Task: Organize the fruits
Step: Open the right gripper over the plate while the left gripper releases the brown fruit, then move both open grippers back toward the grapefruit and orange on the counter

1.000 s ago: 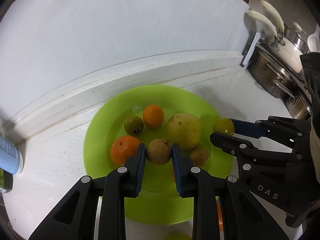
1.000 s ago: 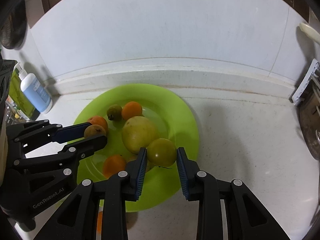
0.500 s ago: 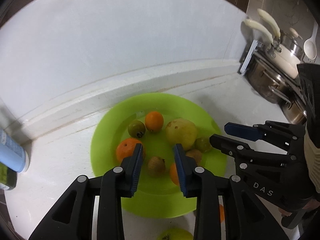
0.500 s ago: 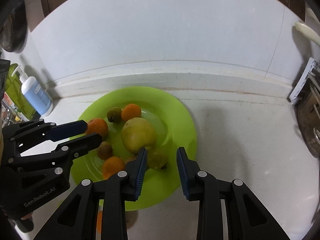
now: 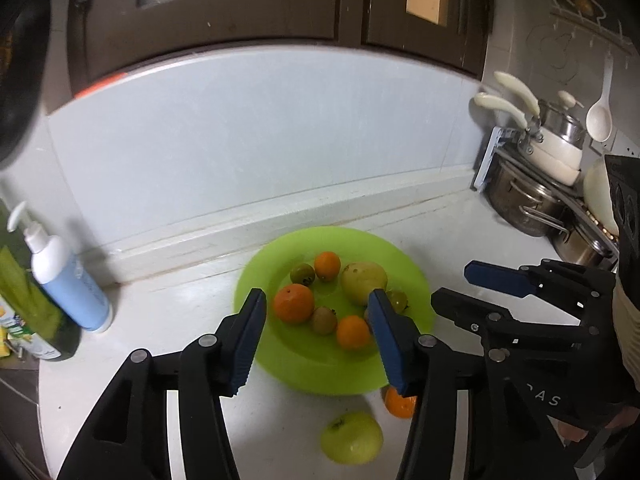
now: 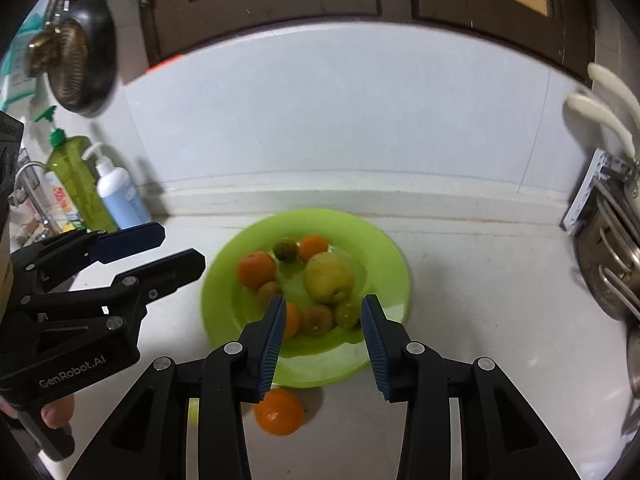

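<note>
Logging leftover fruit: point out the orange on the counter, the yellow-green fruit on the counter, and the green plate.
orange [image 6: 279, 411], right wrist view, centre of its skin.
yellow-green fruit [image 5: 352, 437], left wrist view, middle of its top.
green plate [image 6: 384, 240], right wrist view, bare far-right rim.

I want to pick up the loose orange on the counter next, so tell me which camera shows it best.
The right wrist view. There the orange lies on the counter just in front of the green plate, almost whole, with only its top edge behind the claw finger. In the left wrist view only a sliver of it shows, mostly hidden behind that claw's finger.
</note>
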